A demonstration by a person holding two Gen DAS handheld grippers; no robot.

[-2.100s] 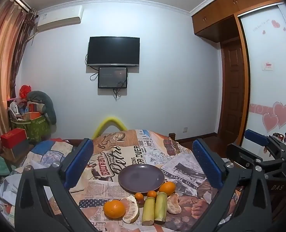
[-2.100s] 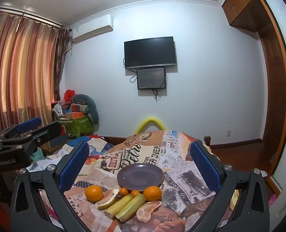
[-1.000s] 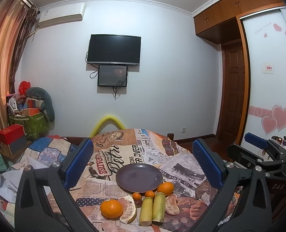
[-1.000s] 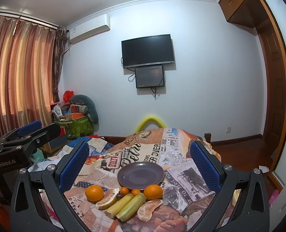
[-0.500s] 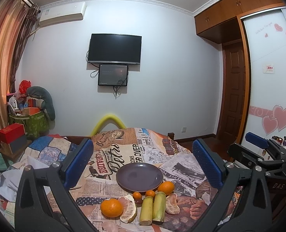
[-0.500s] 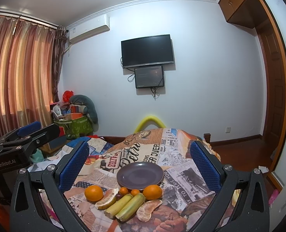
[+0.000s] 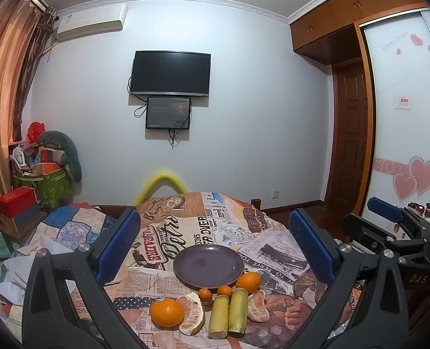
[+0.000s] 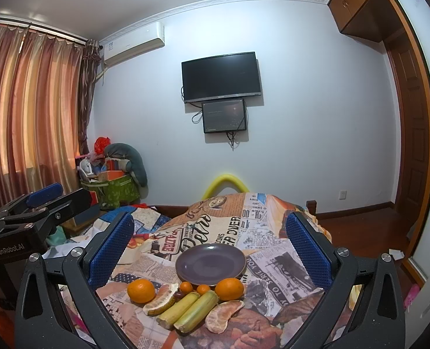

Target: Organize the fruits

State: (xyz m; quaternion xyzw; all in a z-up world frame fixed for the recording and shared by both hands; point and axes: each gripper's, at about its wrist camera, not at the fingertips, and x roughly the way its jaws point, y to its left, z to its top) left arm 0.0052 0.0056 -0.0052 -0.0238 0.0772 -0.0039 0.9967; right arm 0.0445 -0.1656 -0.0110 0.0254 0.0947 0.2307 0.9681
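An empty purple plate (image 7: 208, 265) (image 8: 210, 264) sits on a table with a newspaper-print cloth. In front of it lie two oranges (image 7: 166, 312) (image 7: 248, 280), two small tangerines (image 7: 205, 293), two peeled citrus segments (image 7: 192, 314) (image 7: 257, 305) and two green cane pieces (image 7: 228, 311). The same fruits show in the right wrist view: oranges (image 8: 141, 290) (image 8: 229, 289), cane pieces (image 8: 188, 310). My left gripper (image 7: 215, 247) is open and empty, above and short of the fruit. My right gripper (image 8: 210, 248) is open and empty, likewise held back.
The table cloth (image 7: 185, 226) drapes over the table's far and right edges. A yellow foam arch (image 7: 162, 186) stands behind the table. Boxes and bags (image 7: 43, 186) are piled at the left wall. A bed with a quilt (image 7: 69, 226) lies left.
Both views shifted only slightly; the grippers have stayed open and hovering. The fruits and plate have not moved.
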